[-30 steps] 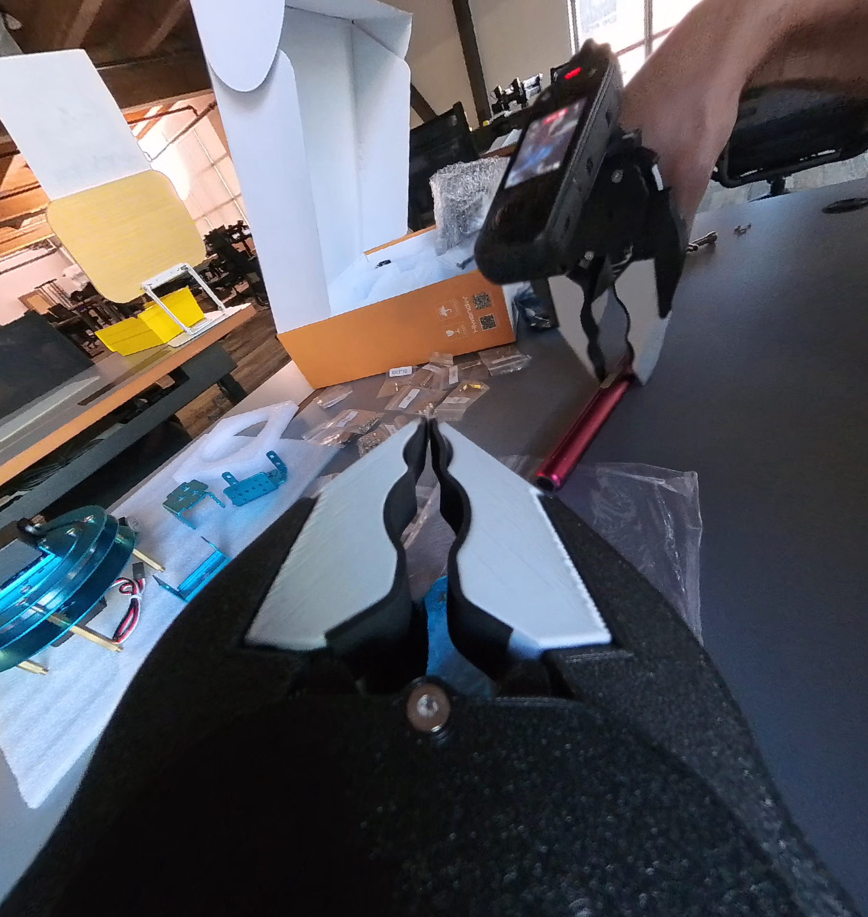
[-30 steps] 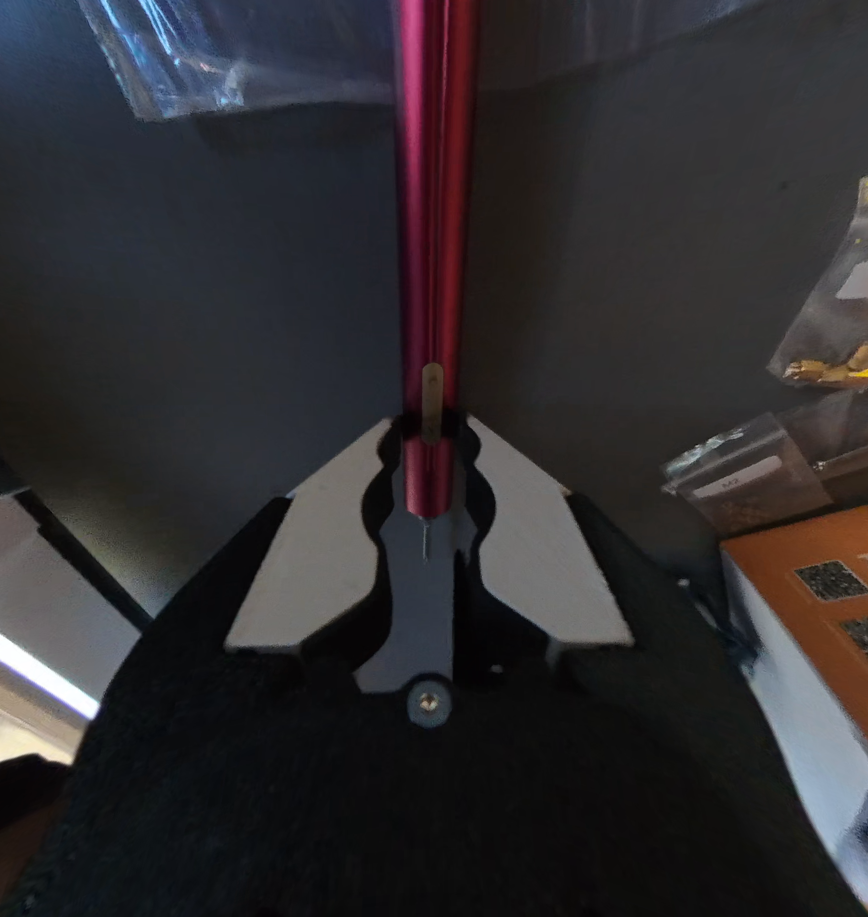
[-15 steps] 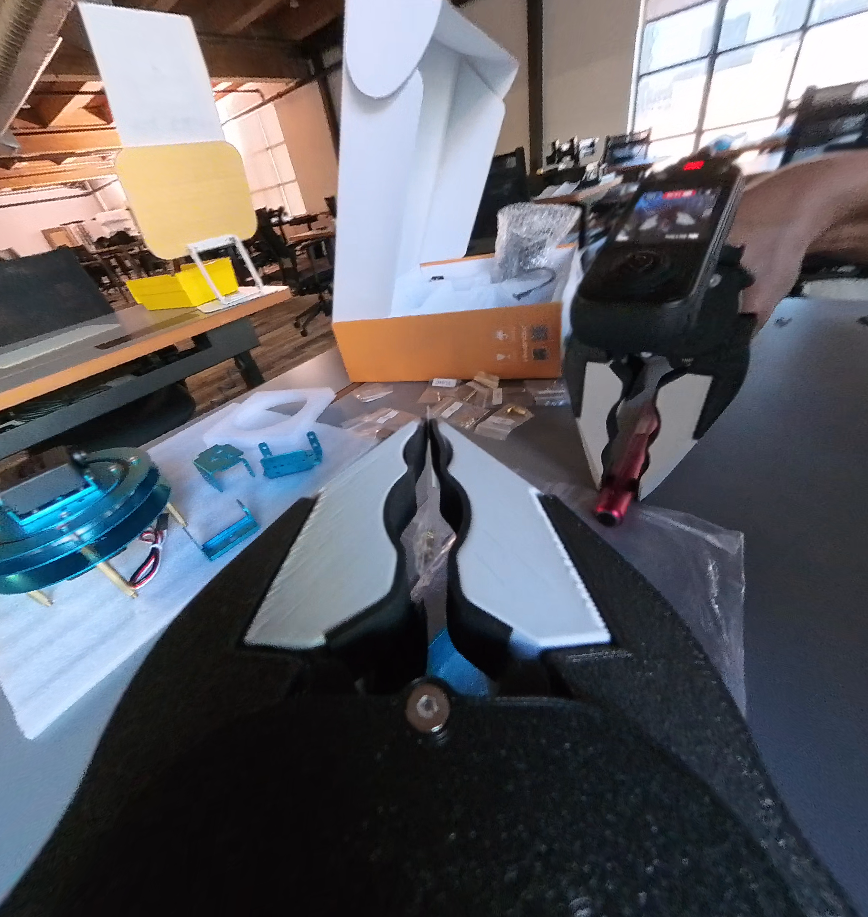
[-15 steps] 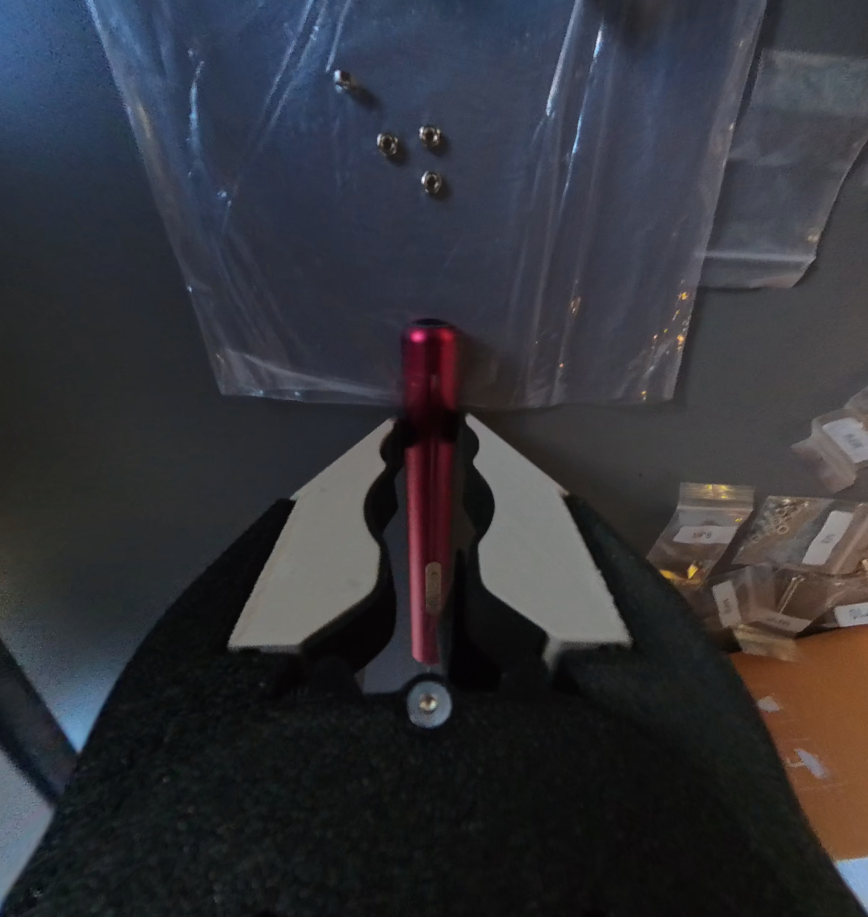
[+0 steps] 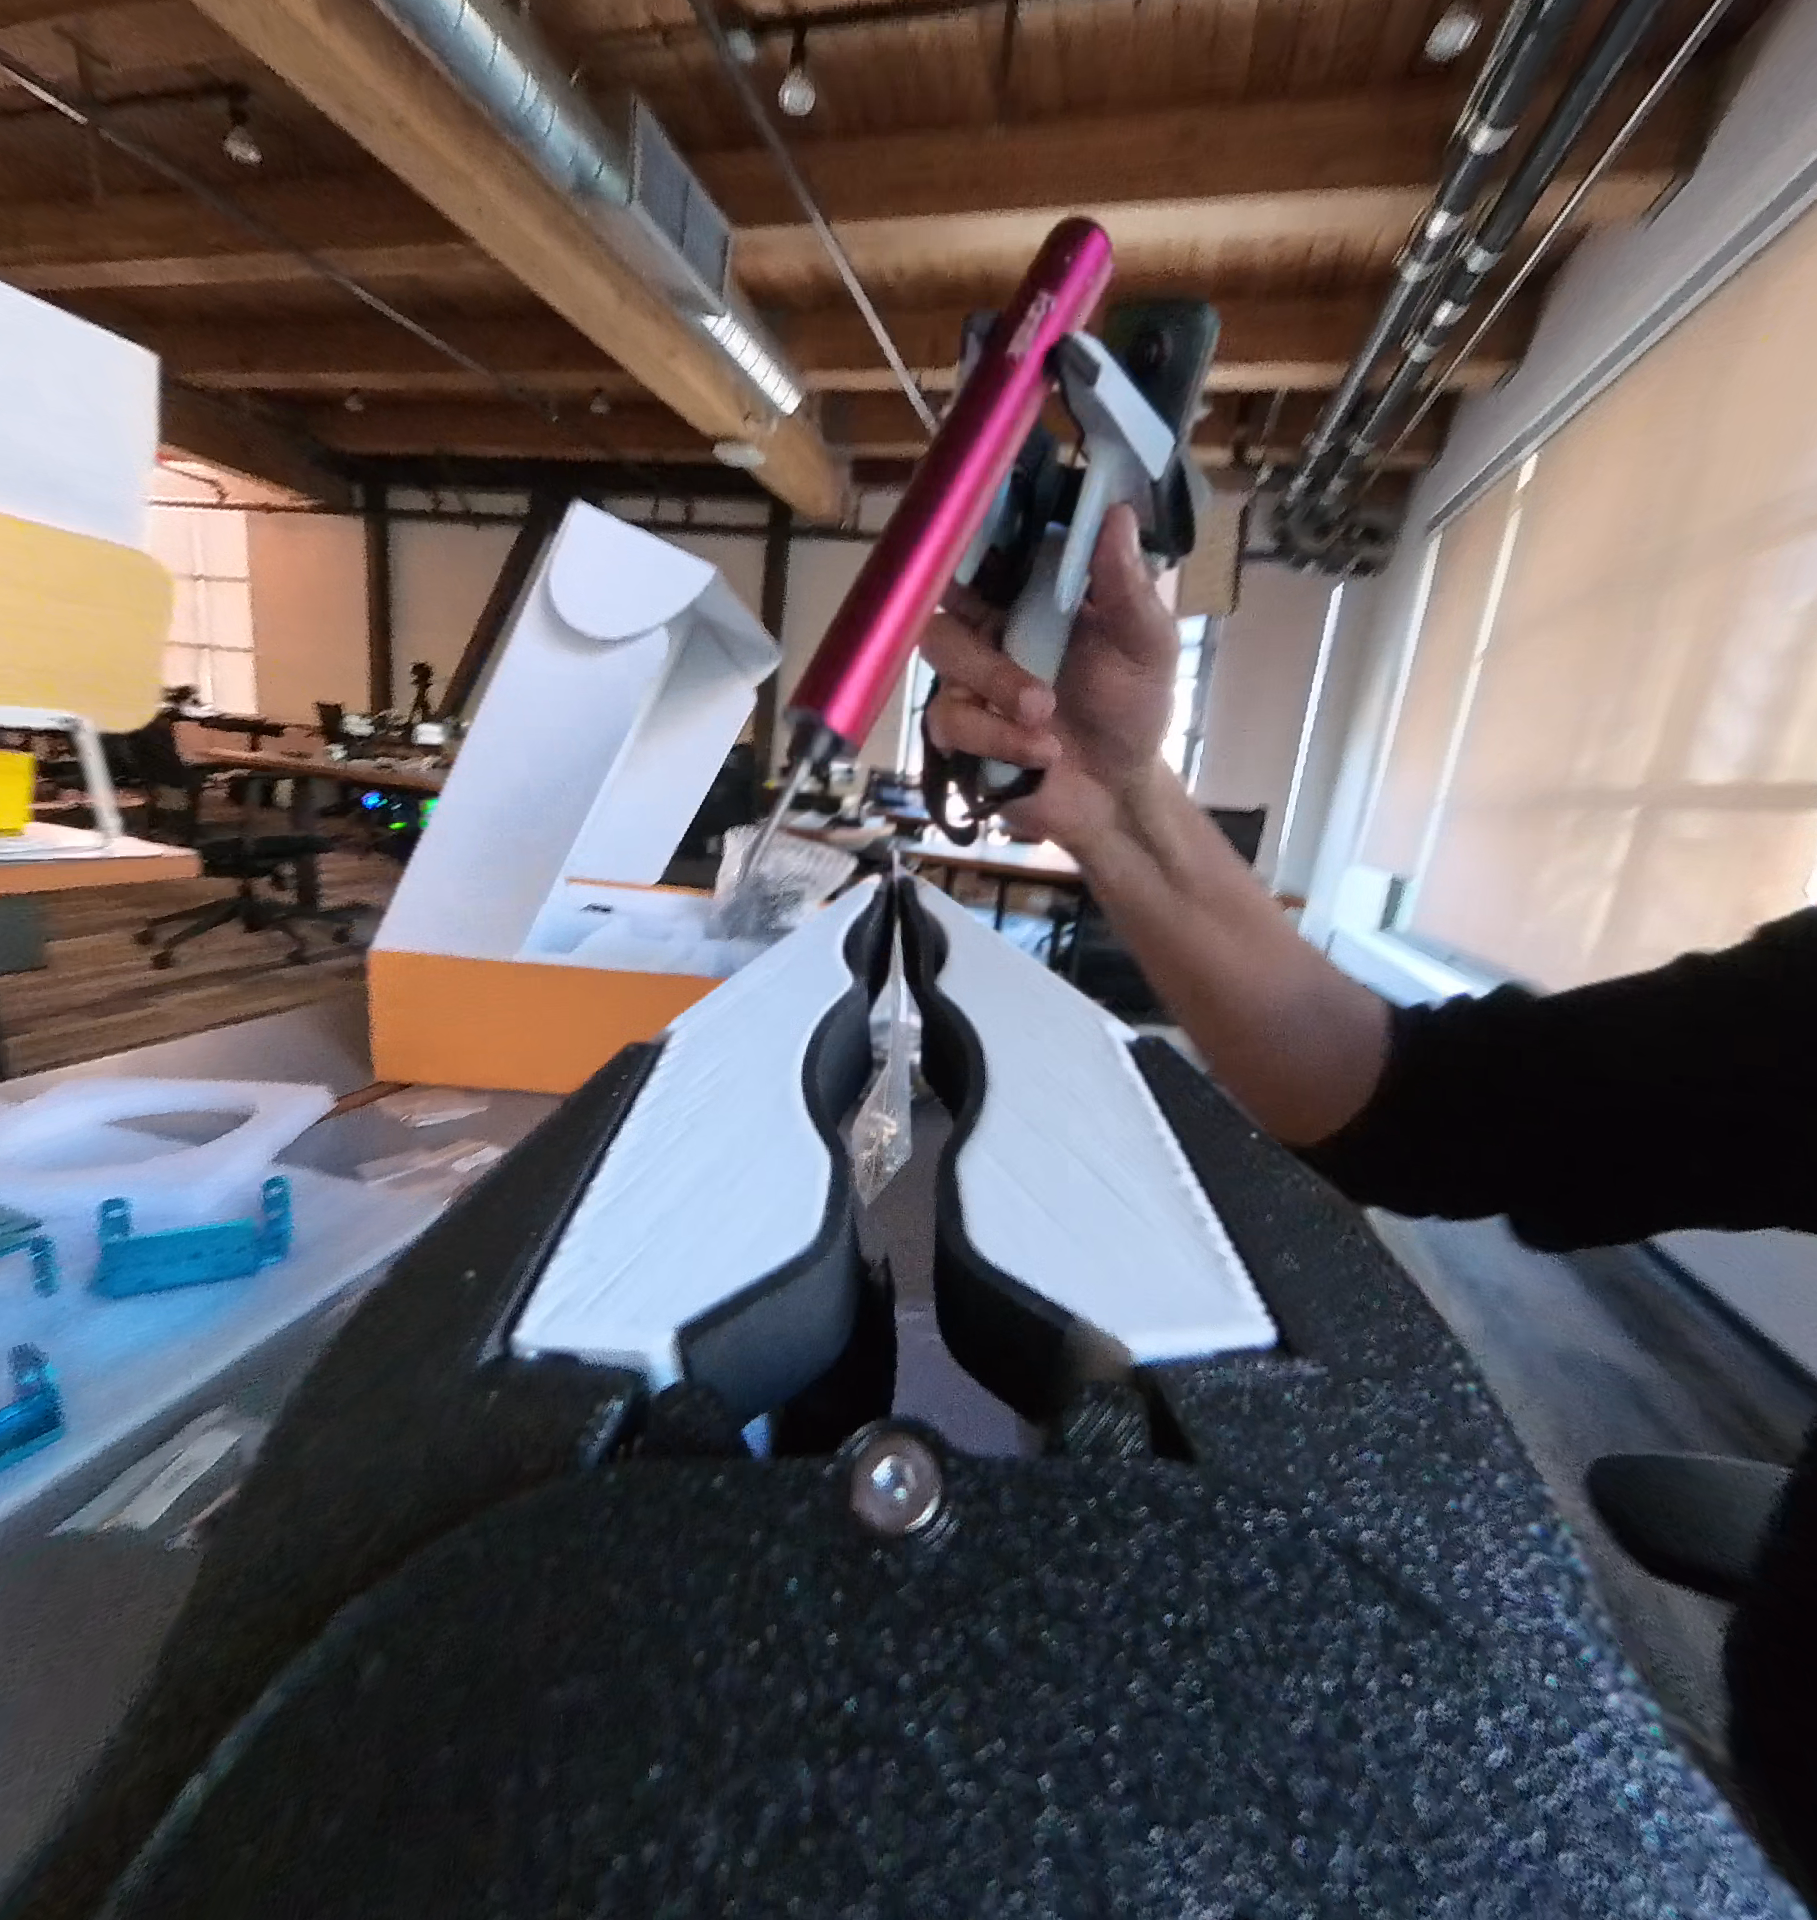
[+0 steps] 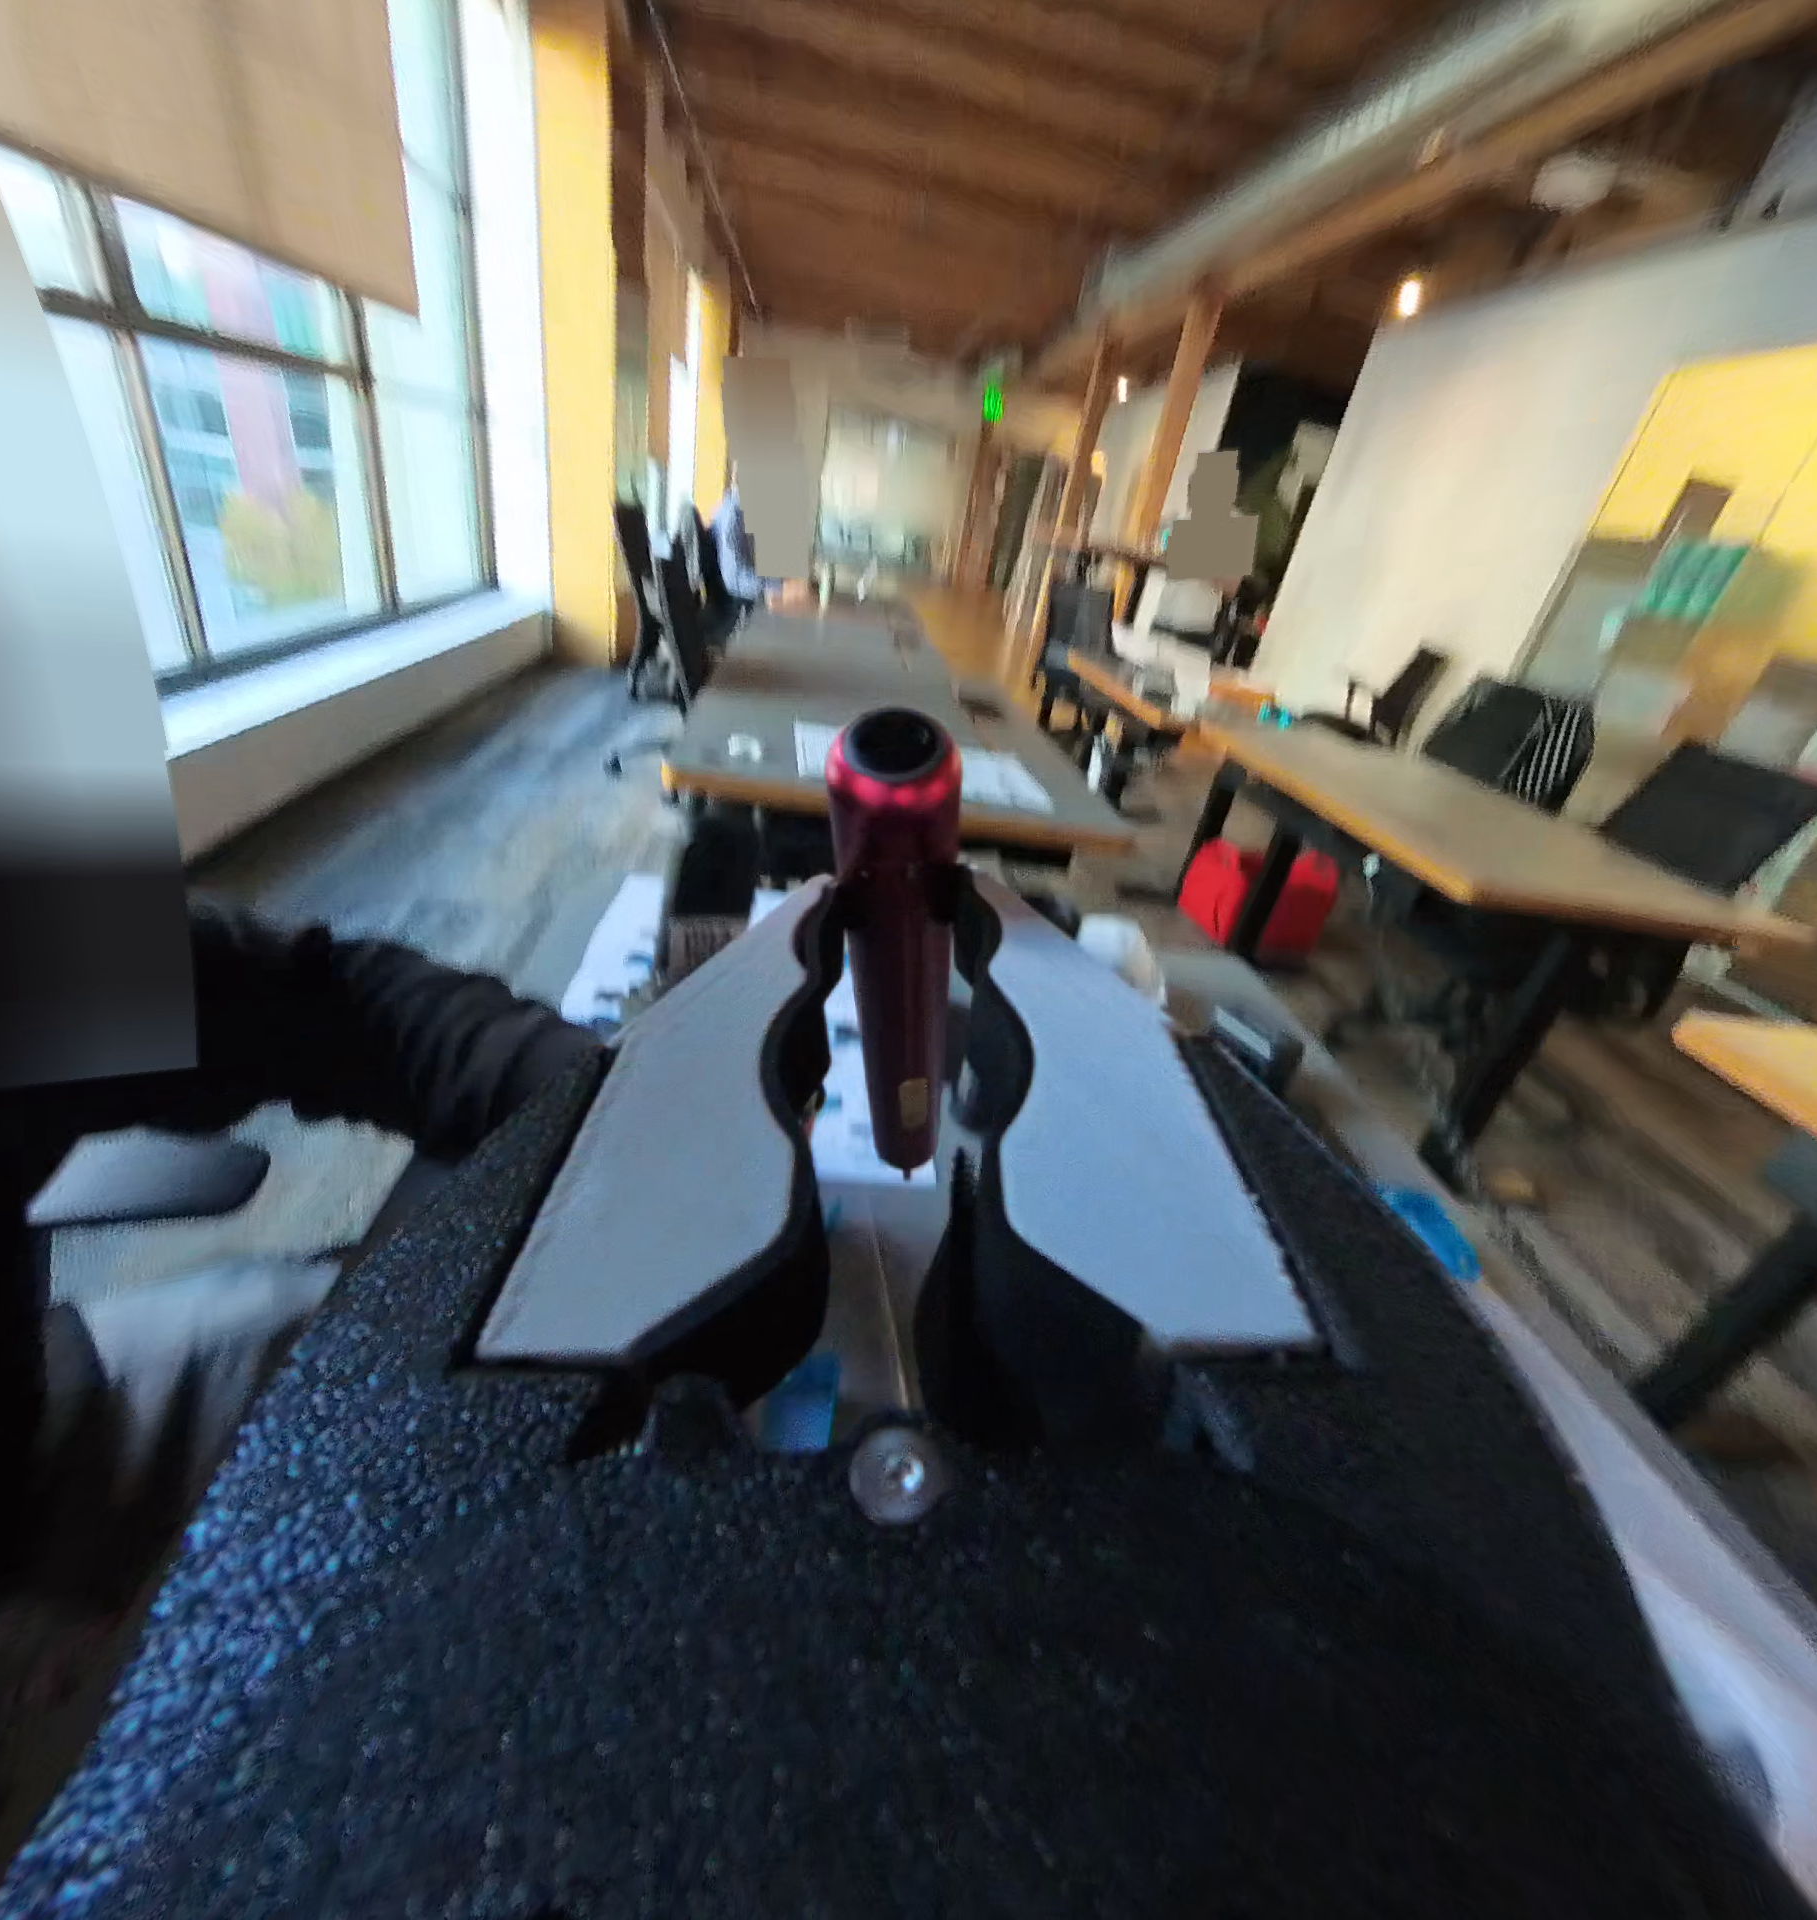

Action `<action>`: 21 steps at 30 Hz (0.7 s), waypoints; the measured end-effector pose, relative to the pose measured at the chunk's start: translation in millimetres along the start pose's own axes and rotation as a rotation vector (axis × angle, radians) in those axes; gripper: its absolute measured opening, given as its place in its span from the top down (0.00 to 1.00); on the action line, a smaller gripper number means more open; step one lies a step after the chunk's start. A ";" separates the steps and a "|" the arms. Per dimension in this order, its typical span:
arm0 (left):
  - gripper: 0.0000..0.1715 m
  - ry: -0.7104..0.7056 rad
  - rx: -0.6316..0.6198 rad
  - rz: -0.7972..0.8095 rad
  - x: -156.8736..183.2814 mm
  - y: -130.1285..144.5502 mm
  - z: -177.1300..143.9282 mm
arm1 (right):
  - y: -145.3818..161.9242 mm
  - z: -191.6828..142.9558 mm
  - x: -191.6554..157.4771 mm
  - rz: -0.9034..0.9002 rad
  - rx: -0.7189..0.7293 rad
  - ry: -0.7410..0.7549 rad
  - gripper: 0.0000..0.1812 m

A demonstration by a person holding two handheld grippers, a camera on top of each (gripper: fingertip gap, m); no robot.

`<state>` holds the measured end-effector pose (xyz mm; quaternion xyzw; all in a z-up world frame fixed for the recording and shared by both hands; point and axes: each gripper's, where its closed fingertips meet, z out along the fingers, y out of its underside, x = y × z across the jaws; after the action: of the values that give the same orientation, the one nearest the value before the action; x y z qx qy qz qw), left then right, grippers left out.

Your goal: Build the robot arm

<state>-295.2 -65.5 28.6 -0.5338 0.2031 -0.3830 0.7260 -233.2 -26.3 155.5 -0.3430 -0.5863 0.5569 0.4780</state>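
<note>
My left gripper (image 5: pixel 891 896) is shut on a small clear plastic bag (image 5: pixel 886 1101) that holds tiny metal parts. The bag hangs between the fingers, lifted off the table. My right gripper (image 6: pixel 893 889) is shut on a red pen-shaped screwdriver (image 6: pixel 891 821). Its hollow rear end points away from the camera and its thin bit points back toward it. In the left wrist view the right gripper (image 5: pixel 1055 358) is held high by a hand (image 5: pixel 1101 665). The screwdriver (image 5: pixel 935 499) slants down there, and its bit ends just above and left of the left fingertips.
An open orange and white box (image 5: pixel 530 997) stands behind the left gripper. Blue metal brackets (image 5: pixel 187 1247) lie on white foam (image 5: pixel 156 1122) at the left. A black sleeve (image 5: pixel 1610 1091) crosses on the right. Office tables (image 6: pixel 1403 831) and chairs fill the blurred right wrist view. Spacing between my two grippers at the tips: around 15 cm.
Both grippers have risen from the table. The right gripper swung the screwdriver up so that its bit now points down toward the left fingertips. The left gripper tilted up with the bag.
</note>
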 end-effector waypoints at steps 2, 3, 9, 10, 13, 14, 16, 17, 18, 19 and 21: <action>1.00 0.028 0.041 -0.033 -0.7 -10.9 -5.3 | -29.6 5.1 -3.7 0.000 0.100 -0.025 0.89; 1.00 0.034 0.058 -0.041 -2.4 -15.4 -8.0 | -41.4 6.8 -8.1 0.011 0.148 -0.050 0.89; 1.00 0.096 0.076 -0.076 -0.9 -21.3 -13.7 | -52.7 23.1 -9.7 0.129 0.211 -0.082 0.89; 1.00 0.107 0.069 -0.078 1.6 -19.6 -12.8 | -47.0 27.2 -8.6 0.148 0.187 -0.080 0.89; 1.00 0.111 0.048 -0.063 5.9 -12.9 -9.1 | -42.3 34.5 -10.3 0.227 0.210 -0.113 0.89; 1.00 0.122 0.042 -0.065 8.3 -10.7 -8.0 | -43.6 35.1 -10.6 0.235 0.232 -0.118 0.89; 1.00 0.130 0.040 -0.077 10.3 -8.9 -6.7 | -45.1 35.1 -7.6 0.254 0.257 -0.103 0.89; 1.00 0.133 0.035 -0.076 11.2 -7.5 -6.3 | -46.9 33.5 -5.9 0.257 0.275 -0.095 0.89; 1.00 0.134 0.032 -0.076 11.8 -6.4 -5.9 | -49.1 31.7 -5.2 0.259 0.297 -0.093 0.89; 1.00 0.133 0.031 -0.079 12.0 -5.4 -5.4 | -50.2 31.0 -5.1 0.274 0.310 -0.099 0.89; 1.00 0.139 0.027 -0.084 13.3 -3.9 -4.5 | -48.9 32.5 -5.7 0.296 0.309 -0.109 0.89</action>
<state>-291.4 -79.1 32.2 -0.5042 0.2251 -0.4519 0.7006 -255.7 -49.2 205.0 -0.3175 -0.4619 0.7221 0.4055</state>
